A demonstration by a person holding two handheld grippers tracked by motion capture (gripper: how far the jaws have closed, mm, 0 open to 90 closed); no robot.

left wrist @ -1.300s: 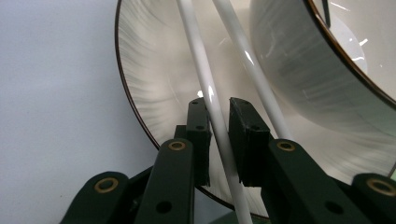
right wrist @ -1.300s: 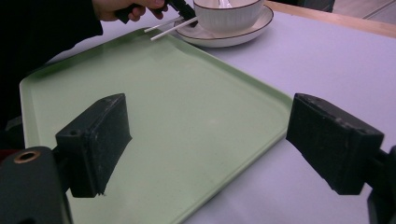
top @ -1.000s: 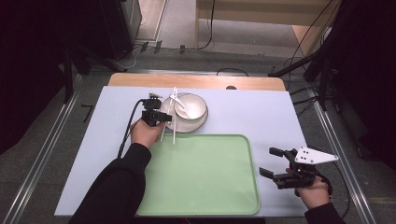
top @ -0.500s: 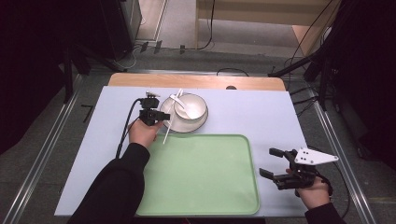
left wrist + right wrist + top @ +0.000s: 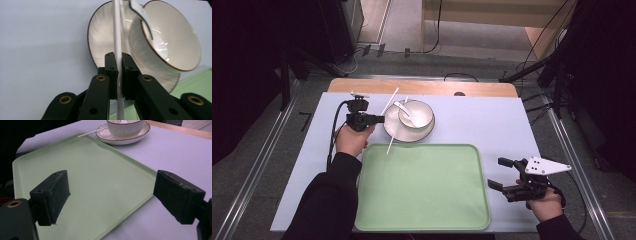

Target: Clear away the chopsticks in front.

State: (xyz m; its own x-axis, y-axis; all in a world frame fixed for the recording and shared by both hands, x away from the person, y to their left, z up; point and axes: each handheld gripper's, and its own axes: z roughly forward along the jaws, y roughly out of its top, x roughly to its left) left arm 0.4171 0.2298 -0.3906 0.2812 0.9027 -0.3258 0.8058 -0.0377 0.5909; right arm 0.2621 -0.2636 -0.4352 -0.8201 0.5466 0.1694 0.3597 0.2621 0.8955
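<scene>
Upper middle of the high view: a white ribbed ceramic bowl point(image 5: 416, 114) sits on a white dark-rimmed saucer point(image 5: 393, 131), with a white ceramic spoon point(image 5: 403, 106) resting in the bowl.
Left gripper: the black left gripper point(image 5: 373, 119), held in a hand point(image 5: 351, 140) with a dark sleeve, is at the left of the saucer; its fingers point(image 5: 111, 72) are pressed together, pinching a thin white plastic chopstick point(image 5: 390, 122).
Chopstick: it slants from upper right to lower left across the saucer's left rim, its lower tip over the top edge of the tray; in the left gripper view it runs straight up between the pads, in front of the bowl.
Tray: a pale green rectangular plastic tray point(image 5: 422, 187) lies on the light lilac tabletop point(image 5: 492, 120), just below the saucer.
Right gripper: the black right gripper point(image 5: 506, 174) with a grey plate on top hovers at the lower right, beside the tray's right edge; its fingers point(image 5: 51, 195) are spread wide with nothing between them.
</scene>
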